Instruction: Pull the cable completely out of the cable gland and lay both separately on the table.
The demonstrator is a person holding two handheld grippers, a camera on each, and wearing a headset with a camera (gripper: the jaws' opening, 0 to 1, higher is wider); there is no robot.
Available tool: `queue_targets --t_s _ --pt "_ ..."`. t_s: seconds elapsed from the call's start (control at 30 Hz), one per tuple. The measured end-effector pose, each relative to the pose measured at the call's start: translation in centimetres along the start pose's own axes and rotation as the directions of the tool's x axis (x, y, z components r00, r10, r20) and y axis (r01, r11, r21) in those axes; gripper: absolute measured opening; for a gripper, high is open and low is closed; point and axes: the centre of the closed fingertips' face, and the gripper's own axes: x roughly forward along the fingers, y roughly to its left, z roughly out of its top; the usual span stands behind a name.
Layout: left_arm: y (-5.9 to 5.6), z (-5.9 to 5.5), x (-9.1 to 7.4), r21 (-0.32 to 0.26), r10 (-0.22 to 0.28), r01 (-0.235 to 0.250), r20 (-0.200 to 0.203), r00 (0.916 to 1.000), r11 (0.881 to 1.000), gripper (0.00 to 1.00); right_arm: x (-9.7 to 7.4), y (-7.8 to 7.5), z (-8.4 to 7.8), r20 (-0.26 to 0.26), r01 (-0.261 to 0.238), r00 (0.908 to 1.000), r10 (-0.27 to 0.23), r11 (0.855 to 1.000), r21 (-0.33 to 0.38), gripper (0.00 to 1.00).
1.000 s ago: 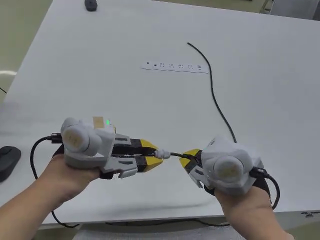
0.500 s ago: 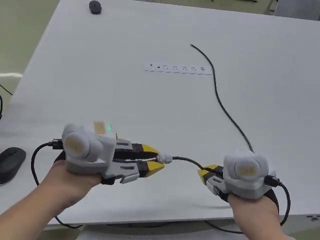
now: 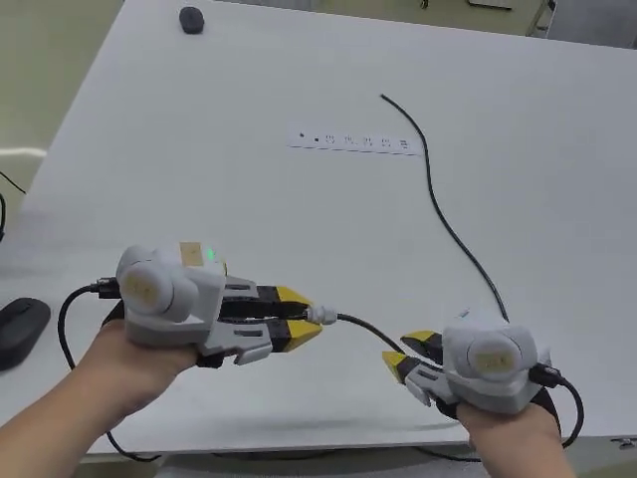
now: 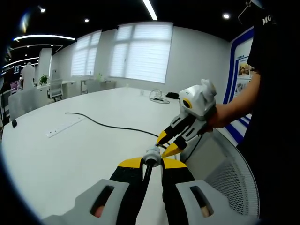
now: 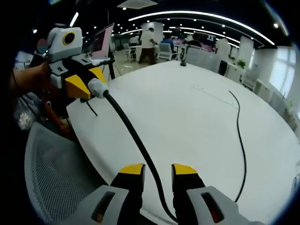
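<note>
Cable gland [image 3: 320,316], small and white, is sitting at lower centre of the head view, where we are pinching it in the left gripper's [image 3: 307,316] jaws. Its black cable [image 3: 438,214] is passing between the right gripper's [image 3: 403,351] spread jaws, then running up the white counter [image 3: 249,199] past a power strip [image 3: 348,140]. At the upper right of the left gripper view, a dark shirt [image 4: 272,70] is showing the letters "MO".

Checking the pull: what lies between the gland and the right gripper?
Black cable runs from the cable gland, held in the left gripper, to the right gripper, whose jaws stand open; the head view shows it.
</note>
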Motion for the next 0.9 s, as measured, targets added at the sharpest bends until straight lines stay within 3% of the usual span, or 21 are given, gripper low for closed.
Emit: queue_targets --t_s 0.13,0.27,0.4,0.47,0.57,0.63,0.77,0.9 --pt "0.0 -0.1 0.0 -0.009 -0.001 0.001 0.000 1.0000 1.000 0.15 -1.0 1.8 3.5 0.062 -0.040 0.9968 0.050 0.986 -0.160 0.21" --pt "0.1 -0.4 0.0 -0.014 0.002 -0.002 -0.005 1.0000 1.000 0.15 -1.5 3.8 6.9 0.099 -0.038 0.9921 0.077 0.937 -0.348 0.16" --pt "0.1 -0.4 0.0 -0.018 0.004 -0.004 -0.003 1.0000 1.000 0.15 -0.9 5.2 8.1 0.075 -0.053 0.9927 0.095 0.898 -0.436 0.13" --pt "0.2 -0.4 -0.1 -0.020 0.004 -0.004 -0.003 1.0000 1.000 0.15 -0.5 5.3 8.0 0.055 -0.055 0.9944 0.091 0.885 -0.462 0.11" --pt "0.1 -0.3 -0.1 -0.016 0.002 -0.002 -0.001 1.0000 1.000 0.15 0.0 5.5 8.0 0.054 -0.066 0.9931 0.104 0.879 -0.473 0.06" --pt "0.1 -0.3 -0.1 -0.014 0.001 -0.001 -0.003 1.0000 1.000 0.15 0.1 5.6 8.1 0.051 -0.067 0.9931 0.106 0.863 -0.500 0.06" --pt "0.0 -0.1 0.0 -0.013 -0.002 0.002 0.003 1.0000 1.000 0.15 0.2 5.9 8.1 0.042 -0.074 0.9928 0.112 0.852 -0.519 0.02" --pt "0.3 0.2 0.0 -0.016 0.005 -0.005 0.018 0.9998 1.000 0.15 0.0 5.5 8.6 0.084 -0.027 0.9932 0.080 0.865 -0.501 0.00"
